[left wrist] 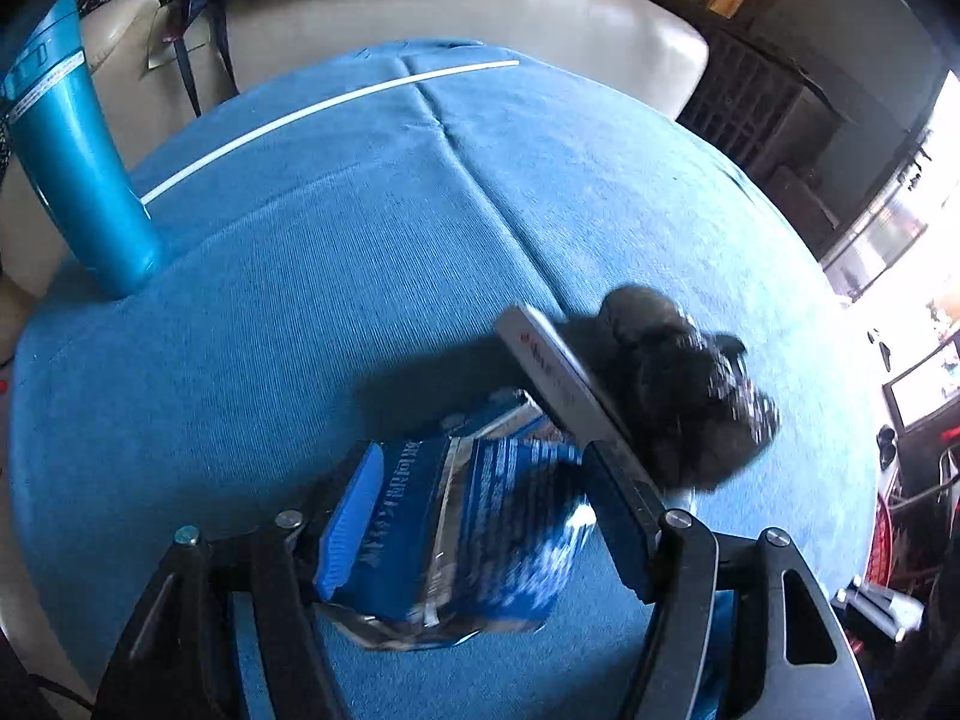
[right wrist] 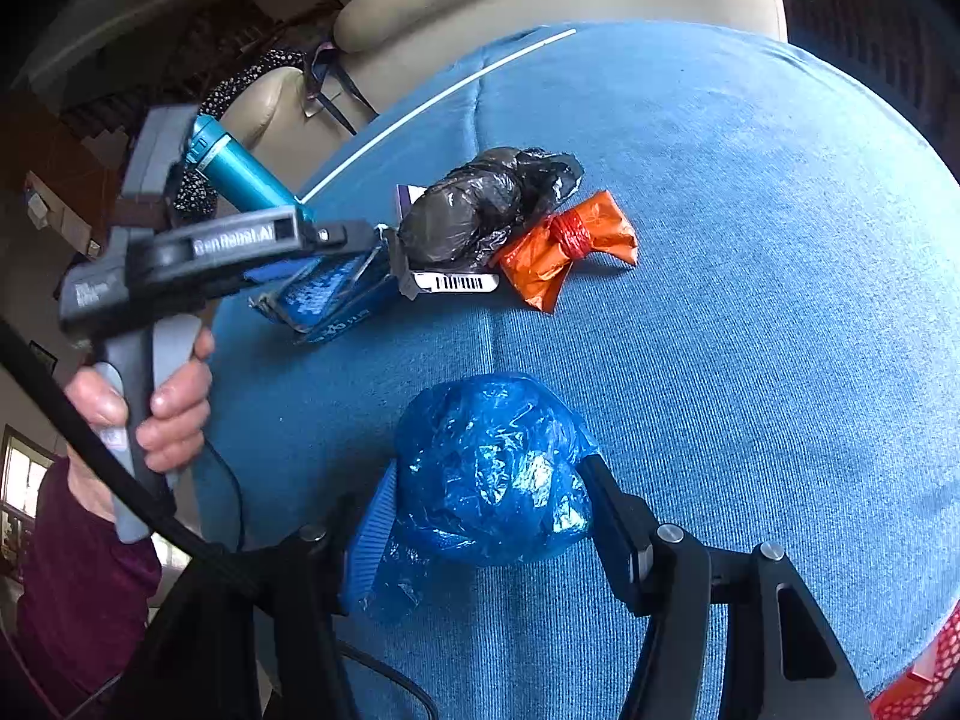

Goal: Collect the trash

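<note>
My left gripper (left wrist: pixel 462 510) is shut on a blue foil wrapper (left wrist: pixel 456 528) just above the blue cloth; it also shows in the right wrist view (right wrist: pixel 336 294). A white box (left wrist: pixel 558 378) and a black plastic bag (left wrist: pixel 678 384) lie just beyond it. My right gripper (right wrist: pixel 486 480) is shut on a crumpled blue plastic bag (right wrist: pixel 492 468). Farther off in that view lie the black bag (right wrist: pixel 480 210), the white box (right wrist: pixel 459 282) and an orange wrapper (right wrist: pixel 564 246).
A blue cloth (left wrist: pixel 300 300) covers the table. A teal tumbler (left wrist: pixel 78 168) stands at its far left edge. A white straw (left wrist: pixel 324 114) lies across the far side. A beige leather sofa (left wrist: pixel 420 6) is behind the table.
</note>
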`<state>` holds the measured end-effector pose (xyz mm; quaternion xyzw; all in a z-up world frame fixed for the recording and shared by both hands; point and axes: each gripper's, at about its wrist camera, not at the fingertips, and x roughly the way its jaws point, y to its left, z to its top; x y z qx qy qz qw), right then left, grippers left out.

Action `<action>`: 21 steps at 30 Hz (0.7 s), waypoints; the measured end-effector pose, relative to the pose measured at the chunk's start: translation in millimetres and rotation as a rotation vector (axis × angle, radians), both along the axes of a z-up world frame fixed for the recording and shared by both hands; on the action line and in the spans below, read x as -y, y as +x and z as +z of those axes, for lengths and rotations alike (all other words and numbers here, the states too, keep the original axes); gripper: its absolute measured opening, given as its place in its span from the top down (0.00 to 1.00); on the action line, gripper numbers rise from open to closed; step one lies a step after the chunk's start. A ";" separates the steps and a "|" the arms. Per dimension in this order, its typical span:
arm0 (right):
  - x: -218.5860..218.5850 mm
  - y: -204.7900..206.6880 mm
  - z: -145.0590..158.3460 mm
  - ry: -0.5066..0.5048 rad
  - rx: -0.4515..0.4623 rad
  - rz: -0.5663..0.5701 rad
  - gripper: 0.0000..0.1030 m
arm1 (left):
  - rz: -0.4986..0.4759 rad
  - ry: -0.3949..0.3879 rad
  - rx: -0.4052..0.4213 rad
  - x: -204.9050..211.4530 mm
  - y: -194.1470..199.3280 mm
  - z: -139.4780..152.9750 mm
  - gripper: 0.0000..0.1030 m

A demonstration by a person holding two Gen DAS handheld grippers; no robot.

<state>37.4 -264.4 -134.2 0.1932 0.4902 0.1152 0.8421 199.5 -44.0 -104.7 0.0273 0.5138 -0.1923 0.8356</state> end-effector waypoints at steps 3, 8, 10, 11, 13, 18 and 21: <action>2.9 -0.1 -1.1 0.017 -0.004 0.000 0.39 | -0.052 0.056 0.021 -3.9 -20.8 -2.0 0.48; 3.9 0.9 -1.3 0.016 -0.001 0.002 0.39 | -0.049 0.017 0.016 -26.5 -55.2 6.6 0.51; 4.7 0.0 -1.4 0.018 0.001 0.003 0.39 | -0.075 -0.023 -0.006 -34.8 -71.5 7.3 0.51; 5.1 -0.5 -1.9 0.020 0.002 0.003 0.39 | -0.081 -0.024 -0.013 -38.6 -82.3 6.0 0.51; 6.2 -1.2 -2.6 0.025 0.003 0.006 0.38 | -0.089 -0.013 -0.030 -44.1 -99.3 0.9 0.51; 8.1 -1.7 -4.4 0.036 -0.001 0.007 0.37 | -0.075 0.038 -0.009 -53.3 -112.0 4.9 0.48; 6.9 -1.4 -3.9 0.025 0.001 0.007 0.37 | -0.003 0.009 0.004 -61.6 -93.7 13.5 0.25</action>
